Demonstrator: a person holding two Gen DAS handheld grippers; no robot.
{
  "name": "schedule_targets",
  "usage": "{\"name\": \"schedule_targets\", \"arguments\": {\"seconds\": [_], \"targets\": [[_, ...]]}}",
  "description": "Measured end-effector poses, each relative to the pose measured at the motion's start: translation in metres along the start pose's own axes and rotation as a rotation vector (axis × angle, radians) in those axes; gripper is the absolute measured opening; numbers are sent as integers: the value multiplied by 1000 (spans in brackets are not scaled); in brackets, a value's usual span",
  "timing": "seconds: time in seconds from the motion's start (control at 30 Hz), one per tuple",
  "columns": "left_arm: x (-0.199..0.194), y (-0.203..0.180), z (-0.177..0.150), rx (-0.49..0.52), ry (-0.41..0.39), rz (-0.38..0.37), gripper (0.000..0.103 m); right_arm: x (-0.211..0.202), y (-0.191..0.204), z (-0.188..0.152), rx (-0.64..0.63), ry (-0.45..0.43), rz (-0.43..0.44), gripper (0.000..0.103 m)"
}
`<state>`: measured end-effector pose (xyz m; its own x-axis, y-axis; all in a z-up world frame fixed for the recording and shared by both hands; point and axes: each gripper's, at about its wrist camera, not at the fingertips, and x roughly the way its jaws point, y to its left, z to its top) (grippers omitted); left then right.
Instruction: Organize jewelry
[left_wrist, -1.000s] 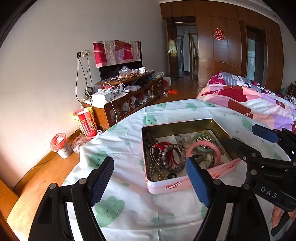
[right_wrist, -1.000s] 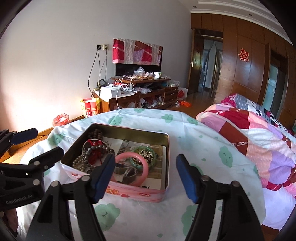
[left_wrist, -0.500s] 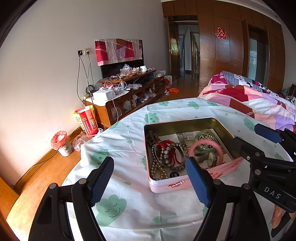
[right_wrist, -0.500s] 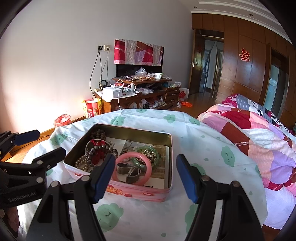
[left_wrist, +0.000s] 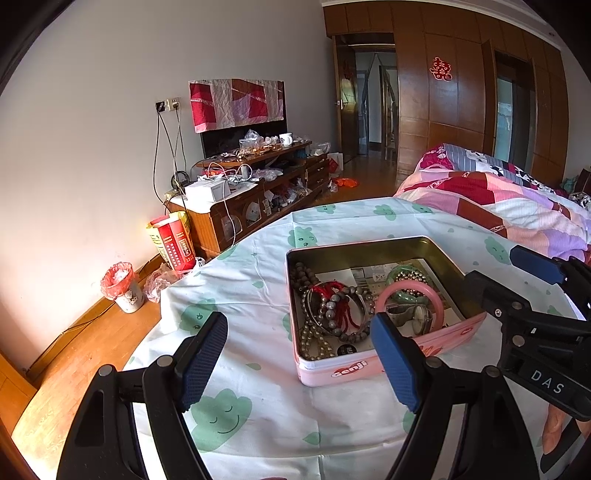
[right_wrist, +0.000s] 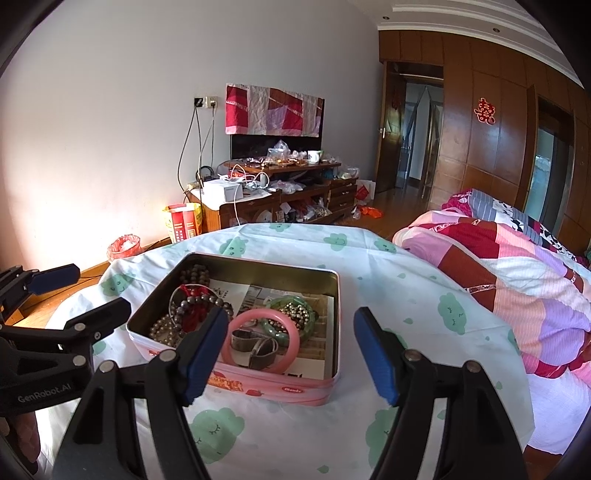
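An open pink tin (left_wrist: 332, 371) (right_wrist: 284, 387) sits on the cloud-print cloth. Inside lie a pink bangle (left_wrist: 439, 306) (right_wrist: 258, 317), a grey bead bracelet with a red tassel (left_wrist: 343, 308) (right_wrist: 195, 308), a green bangle around small beads (left_wrist: 404, 273) (right_wrist: 291, 312), a watch (left_wrist: 415, 317) (right_wrist: 255, 345) and brown bead strings. My left gripper (left_wrist: 297, 325) (right_wrist: 99, 288) hovers open just before the tin's left front corner. My right gripper (right_wrist: 291, 315) (left_wrist: 495, 266) hangs over the tin's near edge, its jaws opening with nothing between them.
The cloth-covered table (right_wrist: 369, 266) ends close behind the tin. A patchwork quilt on a bed (right_wrist: 517, 280) lies to the right. Beyond are a cluttered TV cabinet (left_wrist: 258, 184), a red-lined bin (left_wrist: 123, 288) on the wood floor, and wooden wardrobe doors (right_wrist: 487, 155).
The right gripper's fingers stand slightly wider apart. Both hands and the tin have stayed where they were.
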<state>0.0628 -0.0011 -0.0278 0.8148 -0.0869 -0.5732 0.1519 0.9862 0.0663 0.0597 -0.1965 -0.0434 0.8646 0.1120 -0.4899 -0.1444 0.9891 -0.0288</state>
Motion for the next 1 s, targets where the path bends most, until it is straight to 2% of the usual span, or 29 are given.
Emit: {"name": "schedule_targets", "arguments": {"seconds": [0.77, 1.0], "targets": [[3, 5, -3, -21, 10, 4, 80, -1, 5, -1, -7, -6, 5, 73], [4, 5, -3, -21, 11, 30, 80, -1, 5, -1, -6, -6, 5, 74]]}}
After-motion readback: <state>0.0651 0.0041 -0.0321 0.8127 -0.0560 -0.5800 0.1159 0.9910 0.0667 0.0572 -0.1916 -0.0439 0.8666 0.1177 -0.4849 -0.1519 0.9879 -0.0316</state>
